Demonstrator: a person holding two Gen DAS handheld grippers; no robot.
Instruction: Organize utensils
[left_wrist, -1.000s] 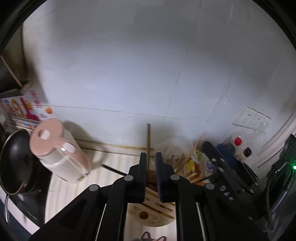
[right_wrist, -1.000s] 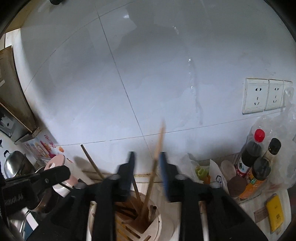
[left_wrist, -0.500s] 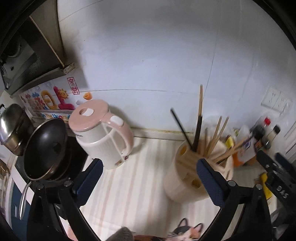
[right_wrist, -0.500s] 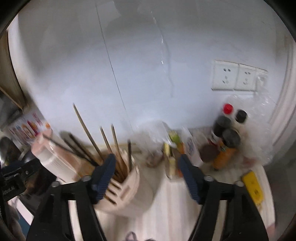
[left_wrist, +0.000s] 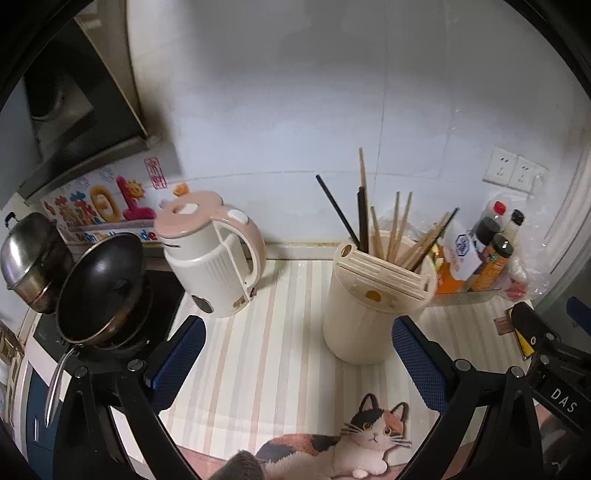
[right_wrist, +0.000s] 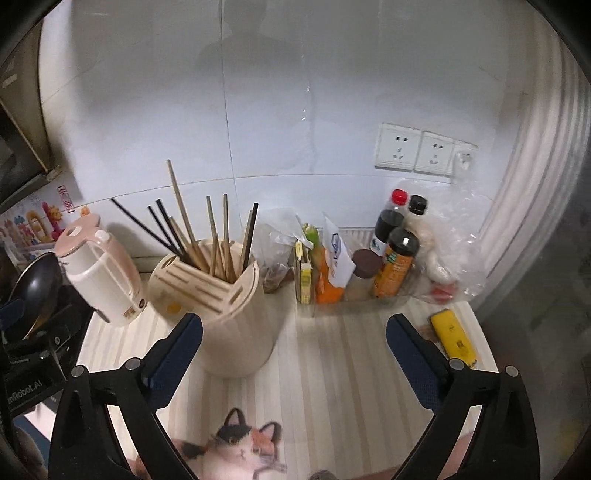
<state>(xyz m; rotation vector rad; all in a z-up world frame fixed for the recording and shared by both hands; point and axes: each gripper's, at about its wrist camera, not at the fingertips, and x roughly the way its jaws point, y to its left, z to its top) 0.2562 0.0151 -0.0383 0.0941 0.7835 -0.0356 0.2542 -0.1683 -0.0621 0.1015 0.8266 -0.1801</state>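
L gripper (left_wrist: 297, 354): jaws spread wide, nothing between. R gripper (right_wrist: 293, 354): jaws just opening, now wide, nothing held. Blue pads' lower ends cut off by black arms. Cream cylindrical plastic utensil holder (right_wrist: 236, 317): upright on striped counter (right_wrist: 343, 369), slotted top. Wood & black chopsticks (right_wrist: 218, 236) stand inside, fanned out; tips hidden. Pink-lidded white kettle (left_wrist: 214, 258) beside it, apart. Counter front edge: cat mat (left_wrist: 354, 439), partly cropped.
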